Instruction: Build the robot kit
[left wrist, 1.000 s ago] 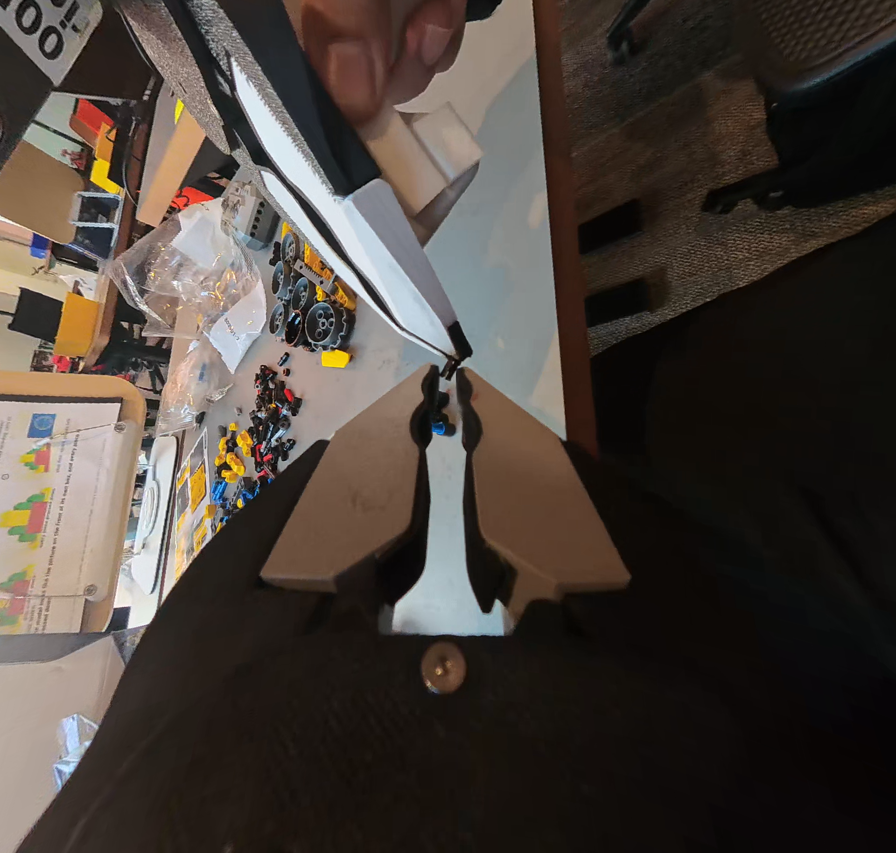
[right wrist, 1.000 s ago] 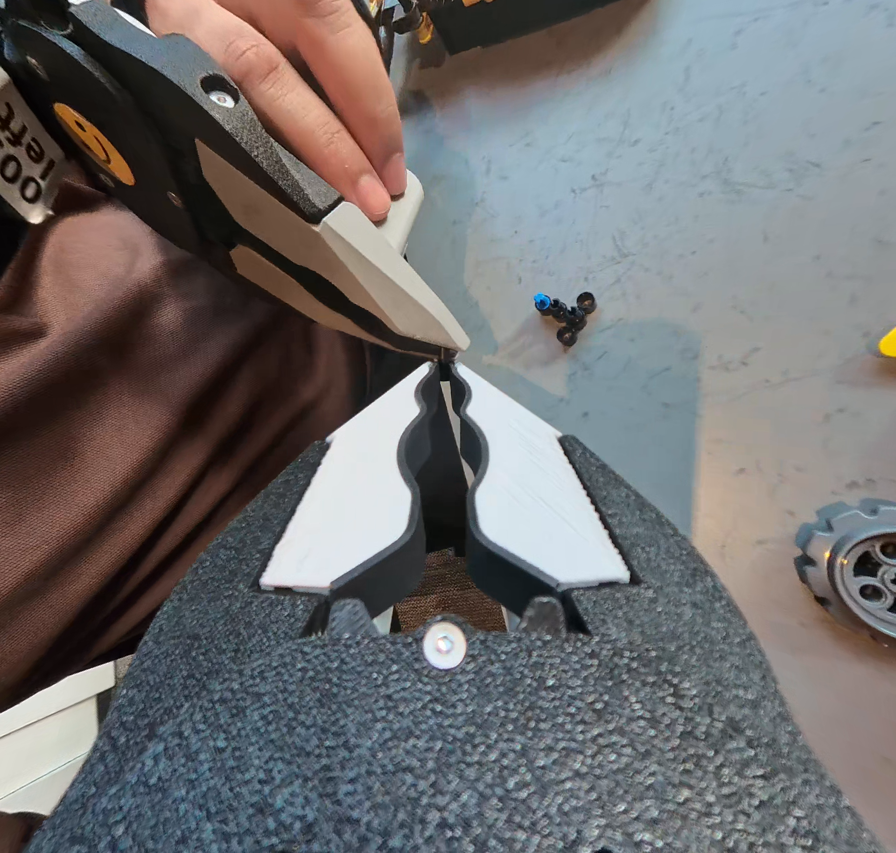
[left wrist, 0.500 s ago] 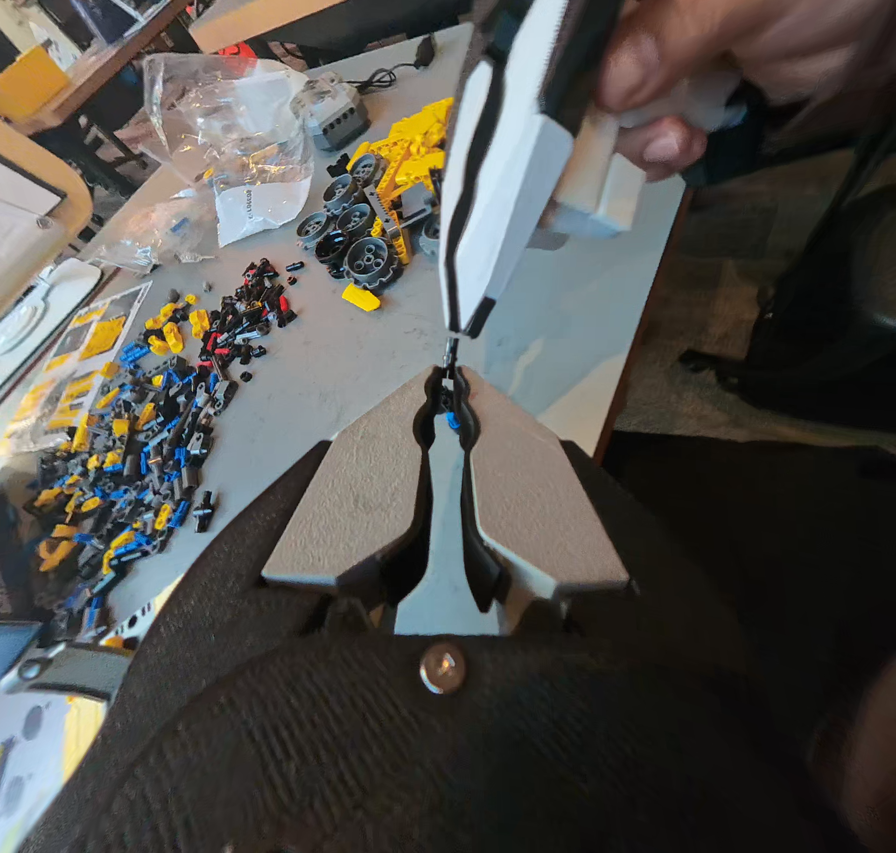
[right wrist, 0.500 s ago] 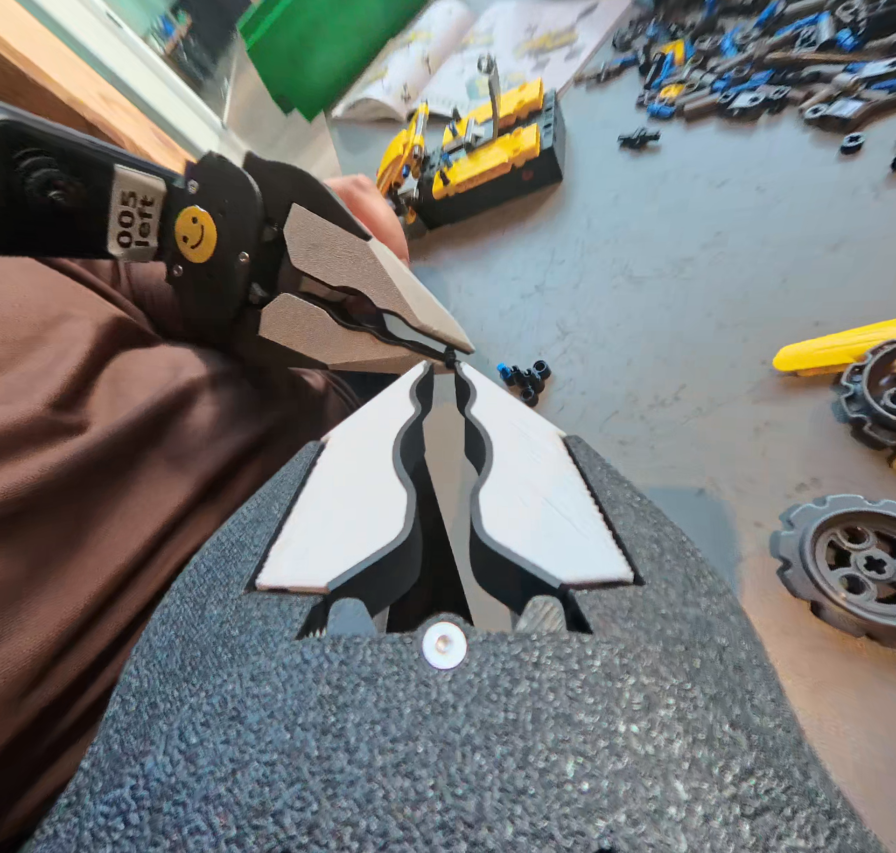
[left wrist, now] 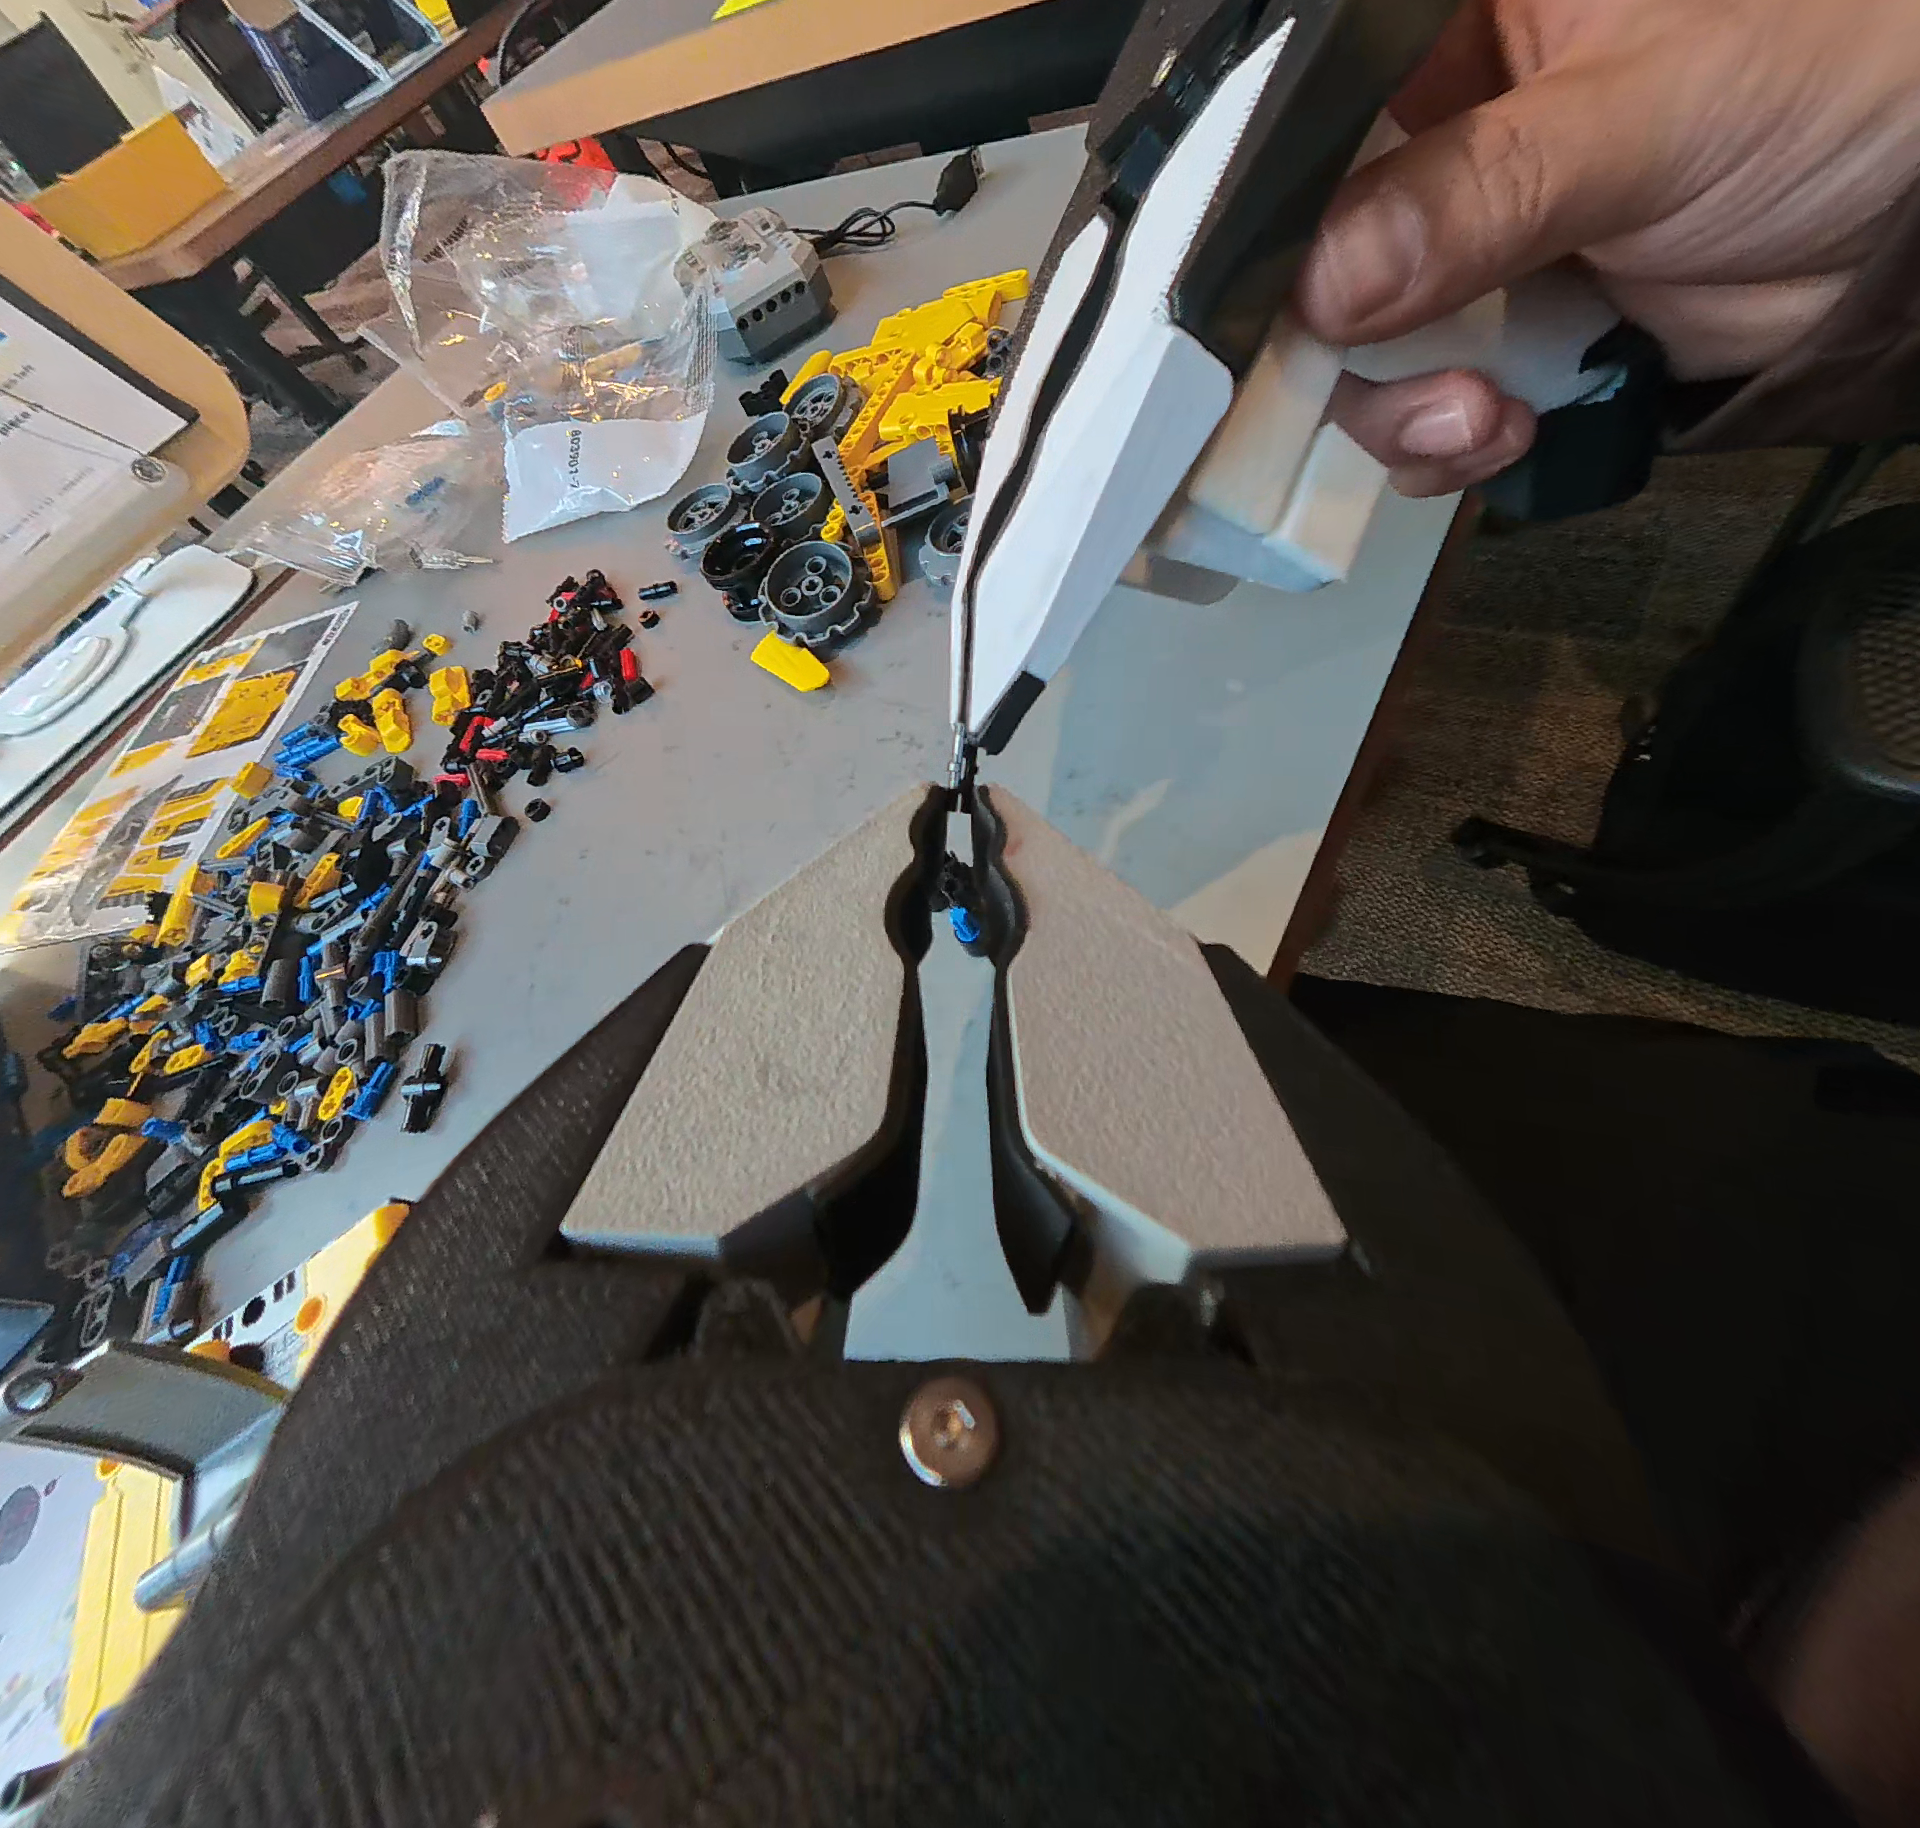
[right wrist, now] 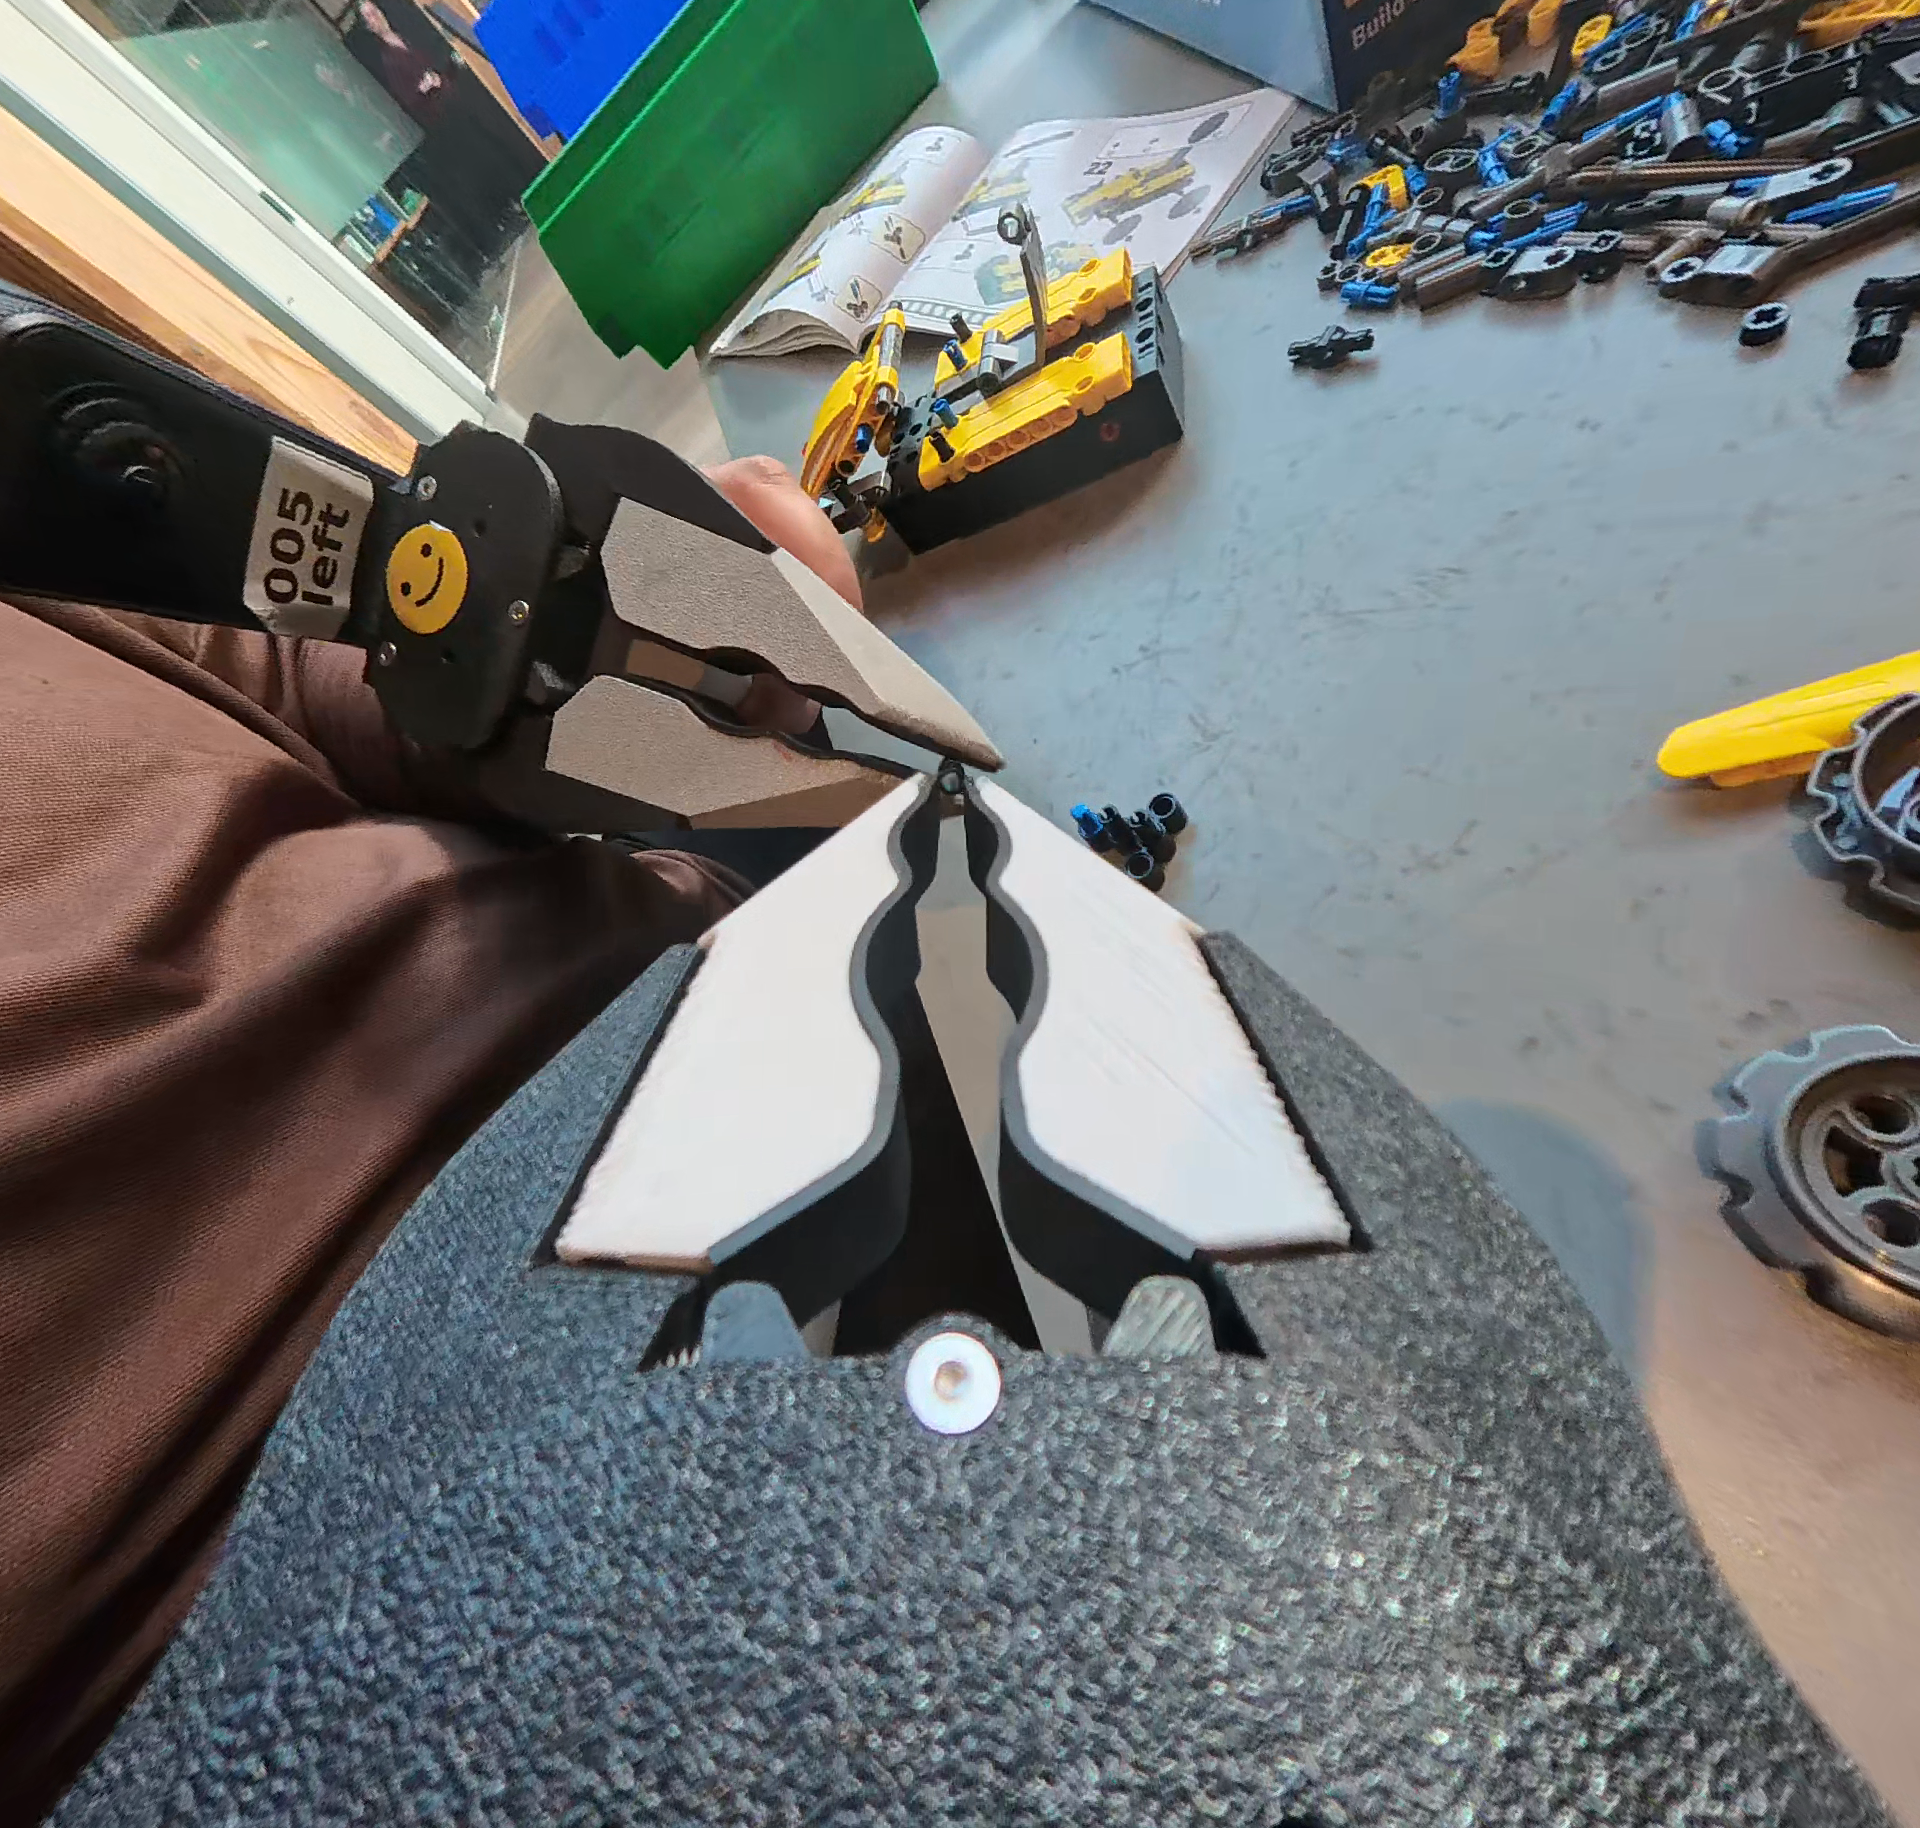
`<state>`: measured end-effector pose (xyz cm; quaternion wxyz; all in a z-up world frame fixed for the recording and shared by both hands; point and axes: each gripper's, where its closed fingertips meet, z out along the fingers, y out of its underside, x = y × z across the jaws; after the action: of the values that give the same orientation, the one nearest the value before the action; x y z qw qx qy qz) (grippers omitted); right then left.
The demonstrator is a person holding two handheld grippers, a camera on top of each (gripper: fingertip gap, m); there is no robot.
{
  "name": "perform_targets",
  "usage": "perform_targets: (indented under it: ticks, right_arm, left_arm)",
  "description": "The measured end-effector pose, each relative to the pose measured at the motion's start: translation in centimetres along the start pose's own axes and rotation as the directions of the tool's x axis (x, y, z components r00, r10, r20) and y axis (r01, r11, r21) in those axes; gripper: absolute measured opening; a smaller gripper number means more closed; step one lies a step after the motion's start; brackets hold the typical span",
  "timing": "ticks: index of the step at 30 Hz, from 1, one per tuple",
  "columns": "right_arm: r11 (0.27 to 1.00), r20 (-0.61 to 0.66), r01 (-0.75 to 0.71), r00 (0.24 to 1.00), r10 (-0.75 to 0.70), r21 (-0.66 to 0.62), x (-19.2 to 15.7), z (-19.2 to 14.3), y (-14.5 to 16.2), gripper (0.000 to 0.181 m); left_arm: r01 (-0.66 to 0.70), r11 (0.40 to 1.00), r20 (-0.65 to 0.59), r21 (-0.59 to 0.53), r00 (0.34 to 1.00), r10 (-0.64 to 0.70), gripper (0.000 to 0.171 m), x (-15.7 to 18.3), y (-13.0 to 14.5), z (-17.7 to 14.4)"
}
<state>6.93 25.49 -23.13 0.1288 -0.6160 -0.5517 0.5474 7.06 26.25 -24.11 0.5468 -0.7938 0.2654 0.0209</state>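
My left gripper, with grey fingers, and my right gripper, with white fingers, meet tip to tip above the grey table. Both are shut on one small black pin that bridges their tips; it also shows in the right wrist view. The right gripper comes down from above in the left wrist view, and the left gripper comes in from the left in the right wrist view. A small black and blue connector cluster lies on the table just beyond the tips.
A heap of black, blue and yellow pieces, grey wheels, a yellow part-built model, an open booklet, green and blue bins, plastic bags. The table edge runs at the right. Left and right tips are no more than a few centimetres apart.
Both grippers have stayed tip to tip on the pin while swinging round; the views have tilted up from the table surface to show the far table and the piles.
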Motion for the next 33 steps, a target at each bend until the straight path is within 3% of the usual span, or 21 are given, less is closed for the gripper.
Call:
perform_targets:
  ticks: [33]
  right_arm:
    - [0.999, -0.019, -0.015, 1.000, 0.016, 0.030, 0.1, 0.7, -0.8, 0.001]
  left_arm:
    - [0.062, 0.998, 0.090, 0.032, 0.994, -0.065, 0.002, -0.8, 0.0, -0.1]
